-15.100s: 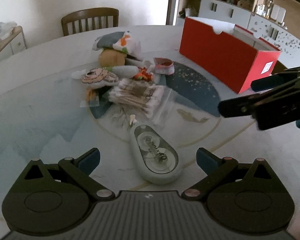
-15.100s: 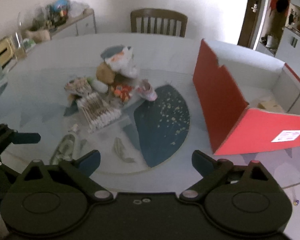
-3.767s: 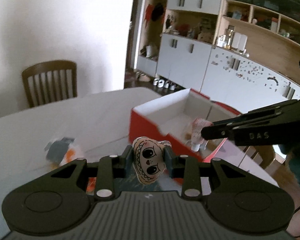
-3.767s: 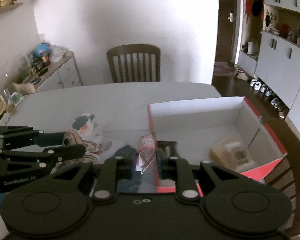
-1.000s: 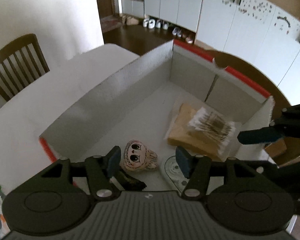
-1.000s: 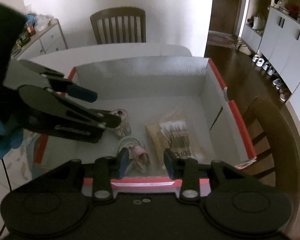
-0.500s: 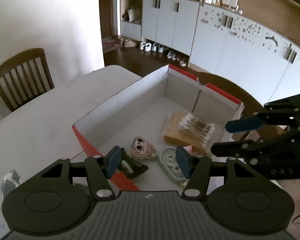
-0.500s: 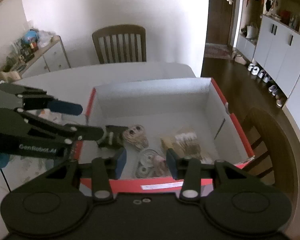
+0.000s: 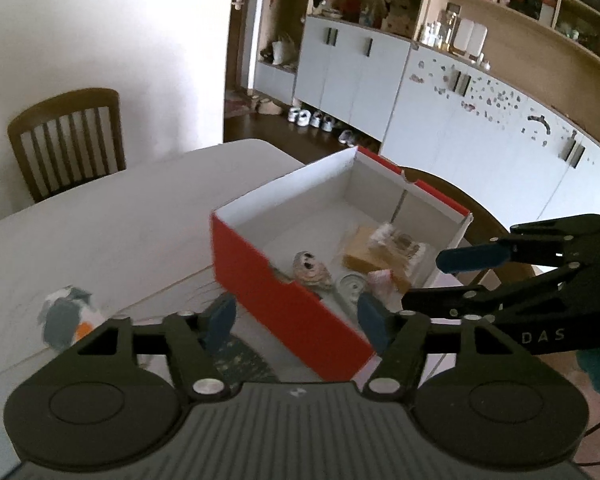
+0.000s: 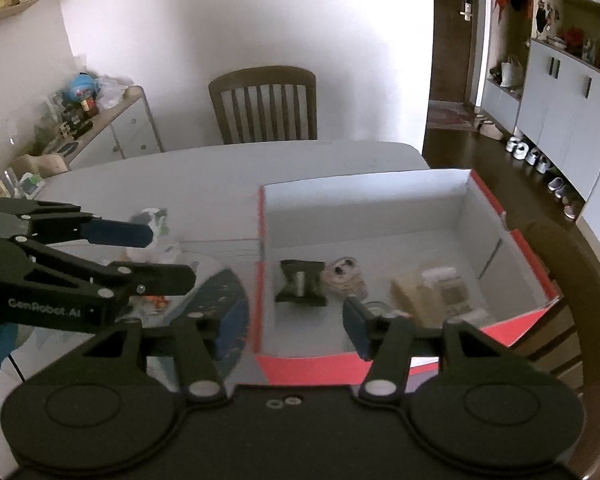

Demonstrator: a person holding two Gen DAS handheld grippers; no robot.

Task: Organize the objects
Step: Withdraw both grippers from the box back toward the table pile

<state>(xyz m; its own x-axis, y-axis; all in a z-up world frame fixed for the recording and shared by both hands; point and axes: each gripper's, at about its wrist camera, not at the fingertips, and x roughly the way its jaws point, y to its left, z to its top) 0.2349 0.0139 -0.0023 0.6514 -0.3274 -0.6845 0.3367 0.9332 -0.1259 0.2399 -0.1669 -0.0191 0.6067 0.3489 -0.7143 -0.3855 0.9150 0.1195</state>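
Observation:
The red box [image 9: 284, 304] [image 10: 512, 248] stands on the table and holds a round face toy [image 9: 310, 268] [image 10: 346, 274], a dark packet [image 10: 300, 282], a tape dispenser [image 9: 350, 286], a pink item [image 9: 380, 278] and a bag of cotton swabs [image 9: 400, 242] [image 10: 444, 286] on a tan pack. My left gripper [image 9: 296, 322] is open and empty above the table, short of the box's near wall. My right gripper [image 10: 290, 324] is open and empty above the box's near edge. Each gripper also shows in the other's view, the left [image 10: 168, 256] and the right [image 9: 440, 280].
A white, grey and orange bag [image 9: 66, 320] [image 10: 152, 220] and small orange bits [image 10: 156, 300] lie on the table left of the box, by a dark blue patch [image 10: 224, 300]. A wooden chair [image 10: 264, 104] stands behind the table, another [image 10: 588, 312] beside the box.
Both grippers have drawn back and up from the box, and their jaws have opened wider. The objects lie still inside the box.

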